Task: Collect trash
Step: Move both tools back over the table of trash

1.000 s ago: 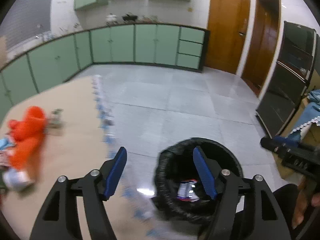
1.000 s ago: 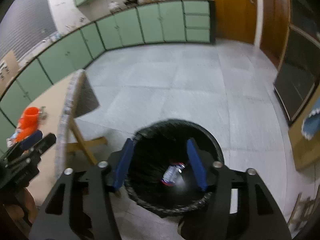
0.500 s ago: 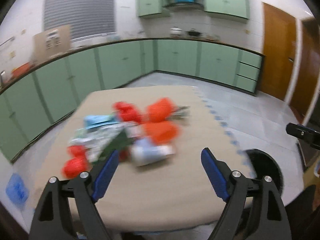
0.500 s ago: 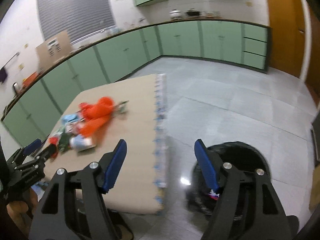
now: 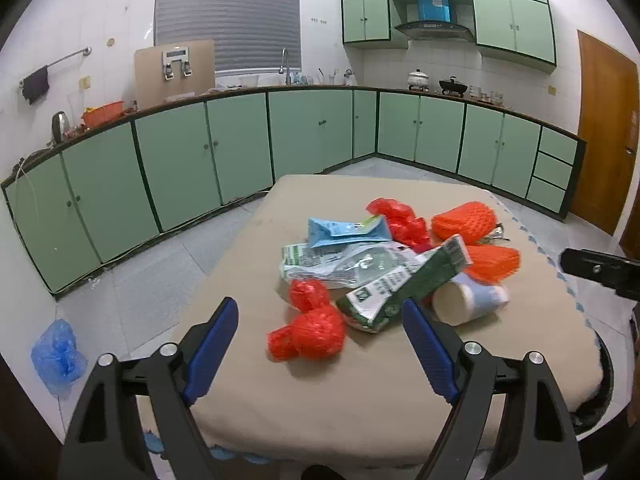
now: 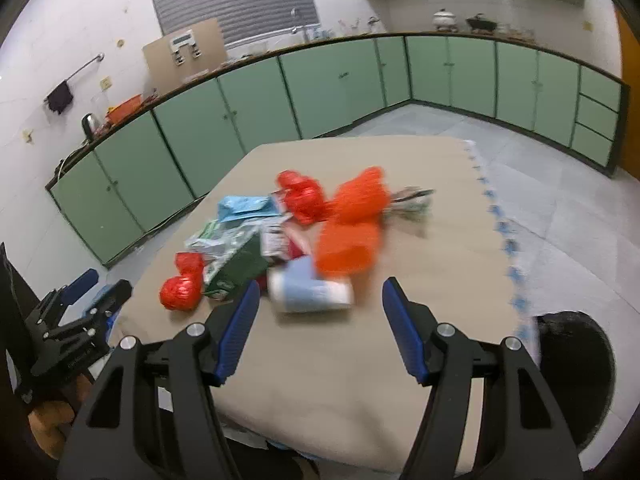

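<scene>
Risk: both my open, empty hand-held grippers, left and right, could knock the paper cup at 12 o'clock, rolling it off the desk.

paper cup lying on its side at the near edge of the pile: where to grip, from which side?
Grip the paper cup across its round body at mid-length, coming from above on the near, table-edge side. It lies sideways, free toward the right gripper, while the green packet crowds its far left.

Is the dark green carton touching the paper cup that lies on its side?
Touching. In the left wrist view the dark green carton lies across the paper cup, covering its upper edge with no gap between them.
</scene>
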A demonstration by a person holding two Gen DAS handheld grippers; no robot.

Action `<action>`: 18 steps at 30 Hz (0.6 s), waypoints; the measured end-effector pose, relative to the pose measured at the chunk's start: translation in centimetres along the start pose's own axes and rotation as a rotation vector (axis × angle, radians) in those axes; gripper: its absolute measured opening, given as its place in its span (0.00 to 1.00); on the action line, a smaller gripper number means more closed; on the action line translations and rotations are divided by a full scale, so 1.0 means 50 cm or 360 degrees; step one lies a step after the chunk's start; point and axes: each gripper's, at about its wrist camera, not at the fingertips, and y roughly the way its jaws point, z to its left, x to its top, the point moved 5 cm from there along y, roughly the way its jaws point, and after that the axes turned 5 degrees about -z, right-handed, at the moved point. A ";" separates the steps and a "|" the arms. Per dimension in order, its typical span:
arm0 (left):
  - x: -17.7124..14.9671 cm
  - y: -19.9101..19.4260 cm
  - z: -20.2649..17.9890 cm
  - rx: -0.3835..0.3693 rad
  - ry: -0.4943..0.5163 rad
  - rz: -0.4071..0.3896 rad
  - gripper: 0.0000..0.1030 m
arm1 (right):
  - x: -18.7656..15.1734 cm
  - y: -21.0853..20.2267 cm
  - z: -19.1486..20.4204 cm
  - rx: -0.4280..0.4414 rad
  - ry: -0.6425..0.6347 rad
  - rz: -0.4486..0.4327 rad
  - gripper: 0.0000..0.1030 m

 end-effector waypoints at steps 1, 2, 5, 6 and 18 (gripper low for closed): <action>-0.003 0.006 0.007 -0.0010 -0.0004 0.0001 0.79 | 0.002 0.015 0.015 0.0003 -0.0002 -0.0001 0.61; -0.005 0.014 0.014 -0.0021 -0.0003 0.0002 0.77 | 0.003 0.029 0.027 0.0004 -0.0003 -0.0001 0.61; -0.011 0.029 0.026 -0.0044 -0.0014 0.0007 0.76 | 0.004 0.064 0.052 0.0014 0.0011 0.0007 0.61; -0.012 0.032 0.029 -0.0047 -0.0020 0.0003 0.76 | 0.004 0.075 0.059 0.0019 0.0015 0.0004 0.61; -0.026 0.064 0.074 -0.0067 -0.0094 0.0009 0.76 | 0.001 0.185 0.068 0.0035 0.0038 0.0049 0.51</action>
